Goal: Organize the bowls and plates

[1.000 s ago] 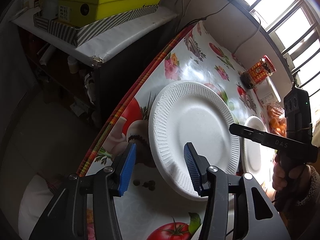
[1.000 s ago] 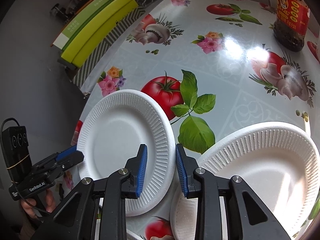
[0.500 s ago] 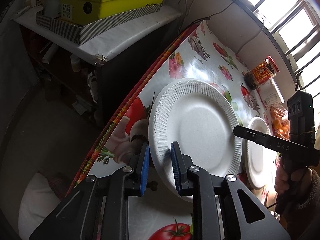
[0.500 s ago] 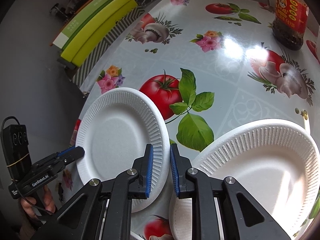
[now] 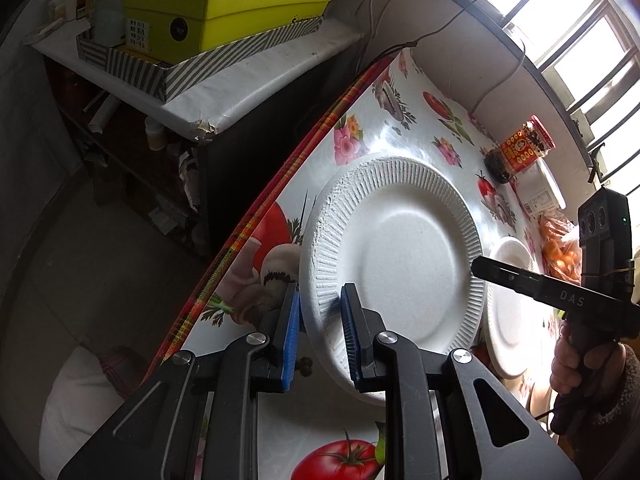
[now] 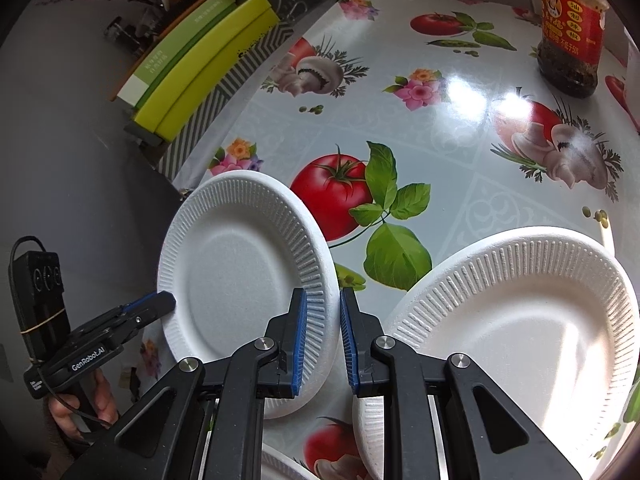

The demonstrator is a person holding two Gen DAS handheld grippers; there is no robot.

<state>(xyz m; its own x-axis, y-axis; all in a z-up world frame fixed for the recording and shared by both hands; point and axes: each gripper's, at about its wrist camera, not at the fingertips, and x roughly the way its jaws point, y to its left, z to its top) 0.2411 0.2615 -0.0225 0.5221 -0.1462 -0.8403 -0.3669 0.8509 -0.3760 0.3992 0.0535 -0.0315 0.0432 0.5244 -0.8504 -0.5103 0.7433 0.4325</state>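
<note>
A white foam plate is held tilted above the patterned table by both grippers. My left gripper is shut on the plate's near rim; it also shows in the right wrist view at the plate's left edge. My right gripper is shut on the same plate at its opposite rim; it shows in the left wrist view. A second white plate lies to the right, also in the left wrist view.
A red-labelled sauce jar stands at the far right of the table. Green and yellow boxes sit on a shelf left of the table edge. A bag of oranges lies by the window. Another white rim shows below.
Both grippers closed onto the plate's rims, the left from wide open. The plate has tilted up off the table.
</note>
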